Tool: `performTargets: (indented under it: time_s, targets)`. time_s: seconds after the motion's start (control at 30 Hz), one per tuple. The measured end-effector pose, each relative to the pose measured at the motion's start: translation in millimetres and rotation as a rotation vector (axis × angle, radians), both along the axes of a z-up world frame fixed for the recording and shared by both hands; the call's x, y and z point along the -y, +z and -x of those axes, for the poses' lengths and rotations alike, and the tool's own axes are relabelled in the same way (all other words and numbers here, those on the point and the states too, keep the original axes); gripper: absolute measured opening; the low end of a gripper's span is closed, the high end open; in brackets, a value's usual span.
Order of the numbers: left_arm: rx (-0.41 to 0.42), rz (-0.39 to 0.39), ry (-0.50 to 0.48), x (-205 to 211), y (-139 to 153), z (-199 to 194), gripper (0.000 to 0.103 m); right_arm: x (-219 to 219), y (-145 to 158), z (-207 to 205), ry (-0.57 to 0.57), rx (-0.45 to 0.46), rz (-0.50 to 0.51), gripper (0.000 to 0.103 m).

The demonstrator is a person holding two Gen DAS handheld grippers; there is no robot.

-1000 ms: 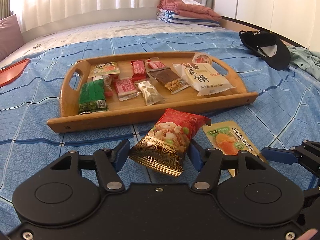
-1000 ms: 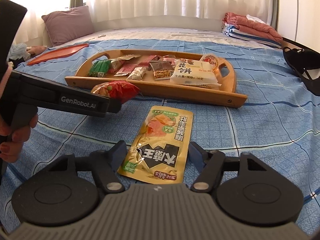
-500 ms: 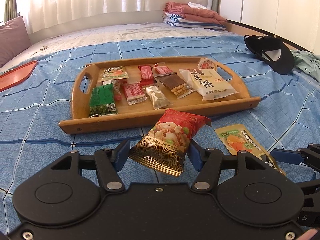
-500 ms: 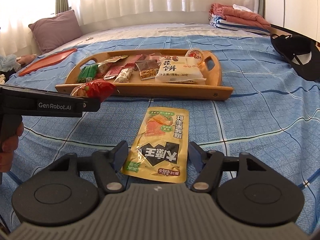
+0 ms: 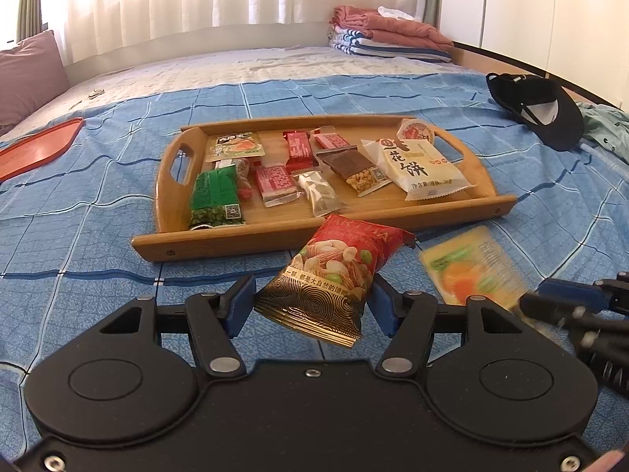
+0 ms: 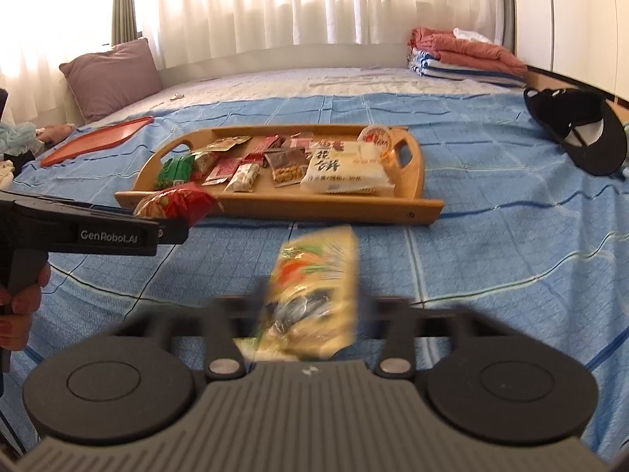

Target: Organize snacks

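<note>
A wooden tray (image 5: 275, 236) with several snack packets lies on the blue bedspread. Just in front of its near rim my left gripper (image 5: 314, 303) is shut on a red and gold snack bag (image 5: 334, 267), held off the bed. To the right, a yellow pouch (image 6: 314, 275) is pinched between the pads of my right gripper (image 6: 310, 310), which is shut on it; the pouch is buckled and blurred. The left wrist view shows the same yellow pouch (image 5: 468, 271) with a blue fingertip (image 5: 550, 301) at its near end. In the right wrist view the left gripper (image 6: 169, 228) carries the red bag (image 6: 177, 200).
A black cap (image 5: 538, 114) lies at the right on the bed. An orange-red lid (image 5: 35, 145) sits far left, a pillow (image 6: 110, 74) behind it. Folded towels (image 5: 393, 35) are stacked at the back right. A person's hand (image 6: 19, 303) grips the left handle.
The right gripper's jaws have closed on the yellow pouch, which was lying flat between them and now bows up. The left gripper still holds the red bag in place.
</note>
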State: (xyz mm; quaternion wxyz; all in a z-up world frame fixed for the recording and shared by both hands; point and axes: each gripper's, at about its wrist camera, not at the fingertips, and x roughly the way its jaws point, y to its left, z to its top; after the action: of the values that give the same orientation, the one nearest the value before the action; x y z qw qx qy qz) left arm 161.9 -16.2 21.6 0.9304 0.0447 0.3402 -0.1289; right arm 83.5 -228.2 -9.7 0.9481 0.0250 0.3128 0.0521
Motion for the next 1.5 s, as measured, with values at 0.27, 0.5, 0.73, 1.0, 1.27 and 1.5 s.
performTargets:
  time_s: [0.27,0.5,0.73,1.0,1.27,1.5]
  targets:
    - [-0.004,0.008,0.01,-2.1,0.1,2.0,0.06,5.4,-2.0,-9.7,-0.028,-0.037,-0.049,0.071]
    - [-0.007,0.015,0.022,-5.3,-1.2,2.6,0.06,-20.0,-11.2,-28.6,-0.008,-0.056,0.017,0.084]
    - [-0.017,0.013,0.028,-9.9,-6.1,4.3,0.06,-30.5,-21.4,-41.0,-0.003,-0.099,0.06,0.068]
    - [-0.062,0.001,0.005,-6.9,-18.2,7.6,0.061,-30.6,-23.1,-35.6,0.025,-0.079,0.077,0.064]
    - [-0.067,0.027,-0.023,-10.9,-16.2,4.0,0.084,-27.4,-22.8,-37.7,0.029,-0.076,0.069,0.064]
    - [-0.095,0.042,-0.056,-2.6,-16.8,-8.1,0.086,-24.4,-22.0,-37.1,0.028,-0.06,0.083,0.064]
